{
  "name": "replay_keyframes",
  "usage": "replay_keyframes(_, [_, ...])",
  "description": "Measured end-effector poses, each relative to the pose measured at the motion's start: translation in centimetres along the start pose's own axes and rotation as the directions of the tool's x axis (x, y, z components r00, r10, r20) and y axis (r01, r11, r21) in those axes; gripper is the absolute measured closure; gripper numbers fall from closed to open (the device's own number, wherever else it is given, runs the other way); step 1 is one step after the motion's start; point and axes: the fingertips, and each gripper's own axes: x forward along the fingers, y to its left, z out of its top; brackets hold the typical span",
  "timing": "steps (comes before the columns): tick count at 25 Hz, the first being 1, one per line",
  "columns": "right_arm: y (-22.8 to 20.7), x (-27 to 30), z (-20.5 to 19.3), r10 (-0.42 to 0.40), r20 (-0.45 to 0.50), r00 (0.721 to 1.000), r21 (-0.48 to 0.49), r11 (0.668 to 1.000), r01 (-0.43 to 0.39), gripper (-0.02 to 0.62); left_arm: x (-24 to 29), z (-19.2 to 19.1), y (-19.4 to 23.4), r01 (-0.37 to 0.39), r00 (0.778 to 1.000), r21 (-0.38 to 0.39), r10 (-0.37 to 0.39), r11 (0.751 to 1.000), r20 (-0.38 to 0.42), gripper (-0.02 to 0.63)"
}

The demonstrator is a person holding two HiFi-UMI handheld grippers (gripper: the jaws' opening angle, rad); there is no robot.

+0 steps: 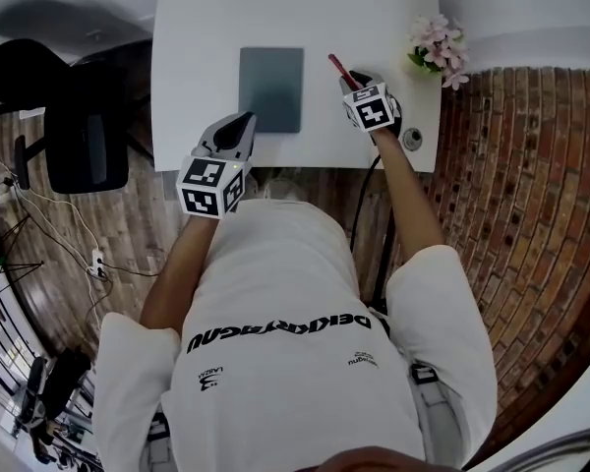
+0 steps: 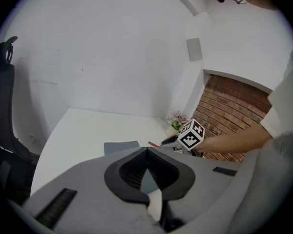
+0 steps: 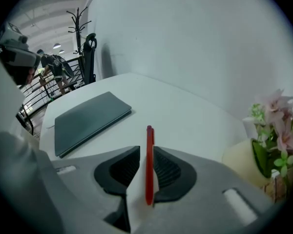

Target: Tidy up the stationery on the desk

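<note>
A red pen [image 3: 149, 160] stands clamped between the jaws of my right gripper [image 3: 149, 167], its tip pointing out over the white desk [image 3: 185, 116]. In the head view that gripper [image 1: 352, 75] hovers over the desk's right part with the red pen [image 1: 338, 70] sticking out towards the far left. A dark grey notebook [image 1: 270, 88] lies flat at the desk's middle, also seen as the notebook [image 3: 88, 120]. My left gripper [image 1: 243, 123] hangs at the desk's near edge, beside the notebook's near left corner, jaws shut with nothing between them.
A small vase of pink flowers [image 1: 438, 47] stands at the desk's right far corner. A black office chair [image 1: 79, 136] is left of the desk. A brick wall [image 1: 521, 195] runs along the right. A small round object [image 1: 411, 140] sits at the desk's near right corner.
</note>
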Motion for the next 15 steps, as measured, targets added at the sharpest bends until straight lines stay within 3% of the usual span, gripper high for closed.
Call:
replay_keyframes(4, [-0.7,1.1,-0.8,0.019,-0.045,0.999,-0.011,1.0,-0.02,0.512,-0.6,0.1,-0.8,0.005,1.0,0.011,-0.005,1.0,0.008,0.607])
replay_keyframes(15, [-1.8,2.3,-1.6,0.038,-0.113,0.993,0.097,0.995,-0.027,0.546,-2.0,1.1,0.7,-0.045,0.999,-0.014,0.045,0.999,0.029,0.607])
